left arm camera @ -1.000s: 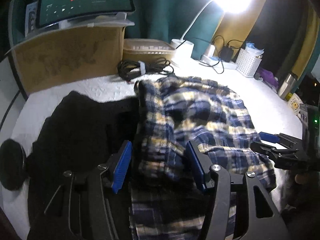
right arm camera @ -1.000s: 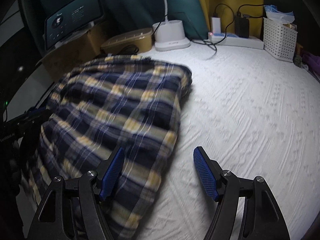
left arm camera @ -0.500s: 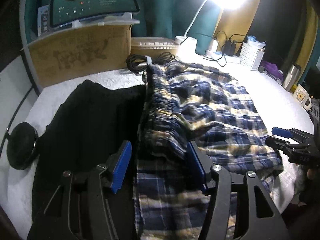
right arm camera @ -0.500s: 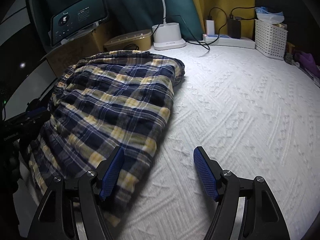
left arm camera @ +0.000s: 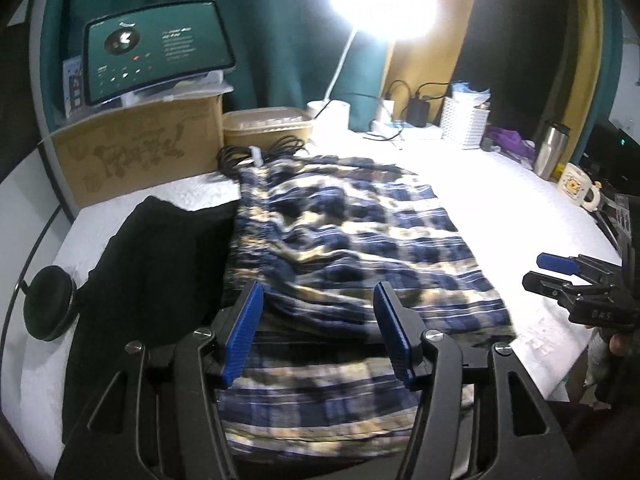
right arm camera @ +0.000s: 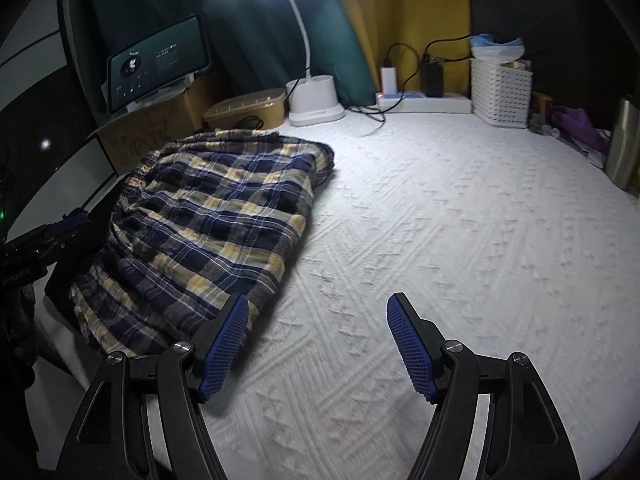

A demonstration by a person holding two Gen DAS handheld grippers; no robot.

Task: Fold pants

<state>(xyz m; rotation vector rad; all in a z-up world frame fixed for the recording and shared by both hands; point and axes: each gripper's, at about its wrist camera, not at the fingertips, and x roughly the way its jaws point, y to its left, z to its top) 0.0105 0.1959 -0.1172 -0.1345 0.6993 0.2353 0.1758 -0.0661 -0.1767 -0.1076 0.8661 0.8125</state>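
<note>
The blue, yellow and white plaid pants (left arm camera: 344, 248) lie folded in layers on the white textured bedspread (right arm camera: 460, 216); they also show at the left of the right wrist view (right arm camera: 208, 220). My left gripper (left arm camera: 318, 334) is open and empty, raised just above the pants' near edge. My right gripper (right arm camera: 318, 346) is open and empty over the bedspread beside the pants' right edge; it also shows at the right of the left wrist view (left arm camera: 548, 270). The left gripper shows at the left edge of the right wrist view (right arm camera: 60, 228).
A black garment (left arm camera: 148, 264) lies left of the pants, with a round black case (left arm camera: 48, 308) beside it. At the back stand a cardboard box (left arm camera: 136, 152) with a tablet (left arm camera: 156, 48), a coiled cable (left arm camera: 260, 152), a lamp base (right arm camera: 314, 100), a power strip (right arm camera: 424, 102), a white basket (right arm camera: 500, 92), a steel flask (left arm camera: 554, 152) and a mug (left arm camera: 578, 188).
Both grippers have pulled back and up from the pants. The pants have settled flatter on the bed. Both grippers stay open.
</note>
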